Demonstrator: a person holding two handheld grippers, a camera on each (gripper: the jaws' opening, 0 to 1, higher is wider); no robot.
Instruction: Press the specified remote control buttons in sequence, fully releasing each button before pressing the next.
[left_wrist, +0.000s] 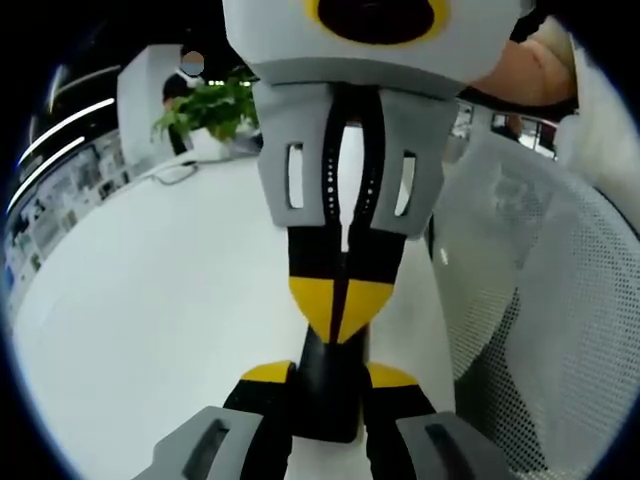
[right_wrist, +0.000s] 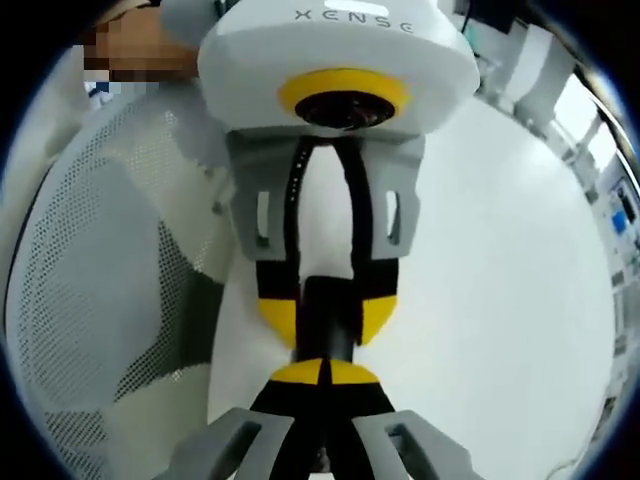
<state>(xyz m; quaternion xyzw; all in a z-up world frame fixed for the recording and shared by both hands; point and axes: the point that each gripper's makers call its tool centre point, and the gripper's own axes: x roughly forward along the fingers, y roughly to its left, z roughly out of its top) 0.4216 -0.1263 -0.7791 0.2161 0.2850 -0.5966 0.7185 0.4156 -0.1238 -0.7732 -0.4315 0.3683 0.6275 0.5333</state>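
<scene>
A slim black remote (left_wrist: 326, 400) is clamped between the yellow-tipped jaws of my left gripper (left_wrist: 330, 378), which rise from the bottom of the left gripper view. My right gripper (left_wrist: 340, 305) comes down from the top of that view, its two yellow tips shut together and resting on the remote's upper face. In the right gripper view my right gripper (right_wrist: 325, 372) is shut at the bottom, its tips against the remote (right_wrist: 328, 300). The left gripper (right_wrist: 328, 318) faces it there and holds the remote from both sides. The buttons are hidden.
A white table (left_wrist: 150, 300) lies under both grippers and spreads to the side (right_wrist: 500, 250). A white mesh chair (left_wrist: 540, 280) stands close beside it (right_wrist: 110, 250). A green plant (left_wrist: 210, 105) sits at the table's far end. A person's hand (left_wrist: 520, 70) holds the right gripper.
</scene>
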